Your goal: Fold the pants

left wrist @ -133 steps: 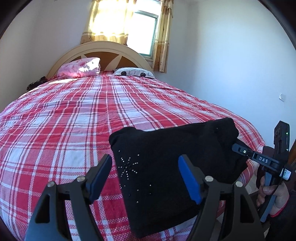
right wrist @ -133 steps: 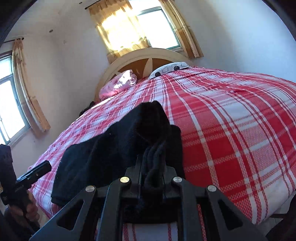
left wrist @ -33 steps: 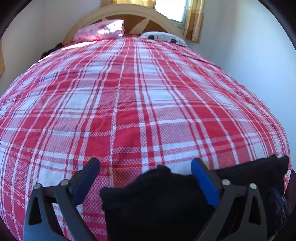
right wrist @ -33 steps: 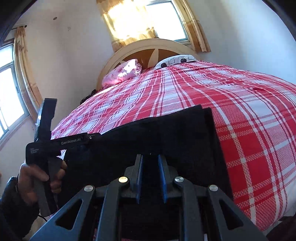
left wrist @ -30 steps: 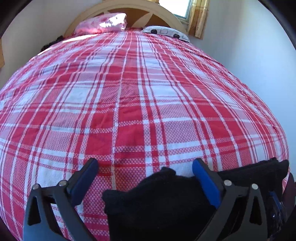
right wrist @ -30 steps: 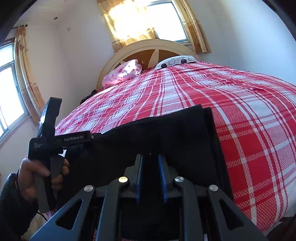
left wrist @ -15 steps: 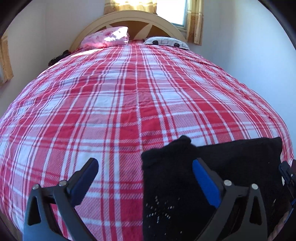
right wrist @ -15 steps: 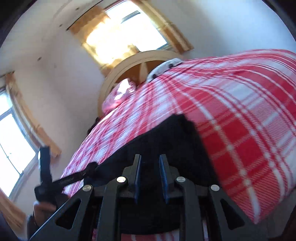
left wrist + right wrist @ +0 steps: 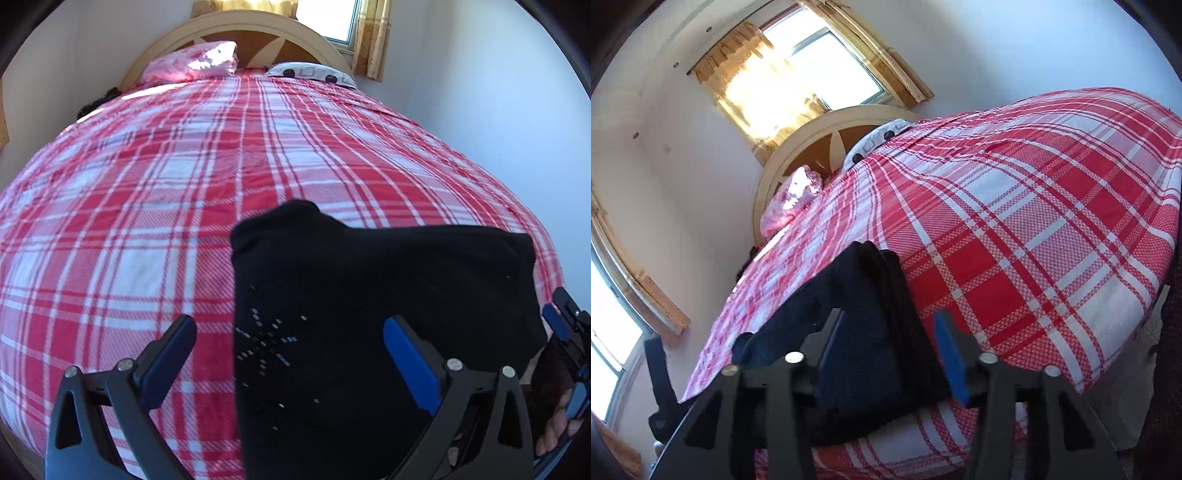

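The folded black pants (image 9: 369,295) lie near the front right corner of the red plaid bed (image 9: 147,192), with a star of small studs facing up. My left gripper (image 9: 290,350) hovers open over their near left part, and neither pad touches the cloth. In the right wrist view the pants (image 9: 864,332) lie as a flat stack between the fingers of my right gripper (image 9: 890,347). Its jaws are opening and the pads stand off the cloth. The right gripper's fingertips (image 9: 557,321) also show at the pants' right edge, with a hand (image 9: 554,424) below.
A pink pillow (image 9: 192,62) and a white one (image 9: 310,72) rest against the curved headboard (image 9: 240,29) at the far end. The white wall (image 9: 498,110) runs along the bed's right side. The bed's edge (image 9: 1115,369) drops off close to the right of the pants.
My right gripper's jaws, shut on the pants' edge before, have spread and let it go, and the view has rolled. The left gripper has drawn back, so more of the pants shows.
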Demonstrator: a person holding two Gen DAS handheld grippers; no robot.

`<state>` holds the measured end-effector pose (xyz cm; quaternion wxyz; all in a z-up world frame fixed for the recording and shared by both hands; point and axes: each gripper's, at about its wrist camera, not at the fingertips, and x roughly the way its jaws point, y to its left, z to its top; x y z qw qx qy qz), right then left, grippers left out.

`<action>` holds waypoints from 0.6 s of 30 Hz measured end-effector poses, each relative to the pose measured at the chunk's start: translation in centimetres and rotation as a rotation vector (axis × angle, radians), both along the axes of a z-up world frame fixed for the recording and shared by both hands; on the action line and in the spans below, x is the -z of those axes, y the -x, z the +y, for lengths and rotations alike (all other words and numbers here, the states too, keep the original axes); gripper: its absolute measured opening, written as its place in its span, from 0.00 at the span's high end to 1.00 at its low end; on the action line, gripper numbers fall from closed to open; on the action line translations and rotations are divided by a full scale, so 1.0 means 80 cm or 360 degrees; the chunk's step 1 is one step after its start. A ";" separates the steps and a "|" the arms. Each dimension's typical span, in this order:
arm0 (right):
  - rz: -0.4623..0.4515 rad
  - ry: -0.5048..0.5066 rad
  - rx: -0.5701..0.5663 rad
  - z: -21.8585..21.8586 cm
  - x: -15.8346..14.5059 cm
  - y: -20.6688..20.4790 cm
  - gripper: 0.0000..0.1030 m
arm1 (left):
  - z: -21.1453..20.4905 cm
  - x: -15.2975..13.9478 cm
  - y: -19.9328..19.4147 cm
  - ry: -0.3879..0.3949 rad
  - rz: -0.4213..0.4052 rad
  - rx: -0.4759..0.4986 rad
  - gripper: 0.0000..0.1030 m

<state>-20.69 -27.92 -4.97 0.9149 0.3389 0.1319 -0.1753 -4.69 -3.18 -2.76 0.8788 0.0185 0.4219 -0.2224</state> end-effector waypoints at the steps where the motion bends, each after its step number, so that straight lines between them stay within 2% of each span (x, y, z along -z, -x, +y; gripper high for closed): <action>1: -0.0014 -0.0001 -0.0001 0.000 0.000 0.001 0.47 | 0.000 0.002 0.002 0.0016 0.0012 0.0005 0.00; 5: -0.0005 -0.0015 -0.0025 -0.001 0.005 0.002 0.46 | -0.002 0.011 0.006 0.0038 0.0048 -0.0003 0.00; 9: 0.0022 -0.0054 0.0003 -0.010 0.013 0.003 0.46 | 0.011 0.018 -0.002 0.0160 0.0181 -0.0021 0.00; 12: 0.0009 -0.0033 0.0056 -0.019 0.017 0.010 0.46 | 0.011 0.018 -0.001 0.0163 0.0165 0.0003 0.00; 16: 0.0057 -0.0156 -0.0016 -0.023 0.040 -0.003 0.39 | 0.007 0.020 0.004 0.0130 0.0117 -0.0014 0.00; 18: 0.0007 -0.0080 0.0030 -0.006 0.043 -0.001 0.34 | 0.008 0.021 0.004 0.0139 0.0126 -0.0014 0.00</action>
